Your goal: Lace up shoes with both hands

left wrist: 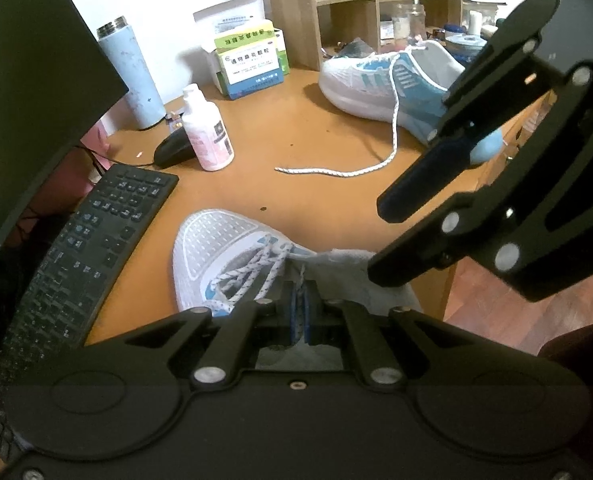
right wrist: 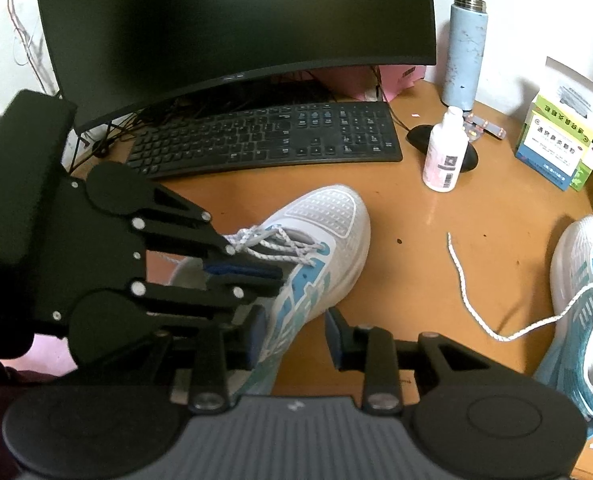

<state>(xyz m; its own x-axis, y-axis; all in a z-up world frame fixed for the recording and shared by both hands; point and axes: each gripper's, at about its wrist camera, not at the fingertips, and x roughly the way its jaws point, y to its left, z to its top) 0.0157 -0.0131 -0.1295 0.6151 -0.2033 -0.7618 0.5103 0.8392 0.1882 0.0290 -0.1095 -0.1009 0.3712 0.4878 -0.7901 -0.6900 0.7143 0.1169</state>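
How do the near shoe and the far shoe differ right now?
The near shoe has its lace criss-crossed through the eyelets; the far shoe trails a loose lace across the desk. The left gripper, shut, sits at the near shoe's laces and the right gripper stands open around its side; nothing touches the far shoe. Both are white mesh with blue trim.

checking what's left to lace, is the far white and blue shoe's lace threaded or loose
Mostly loose: the white speckled lace trails from the far white and blue shoe across the wooden desk, its free end lying flat.
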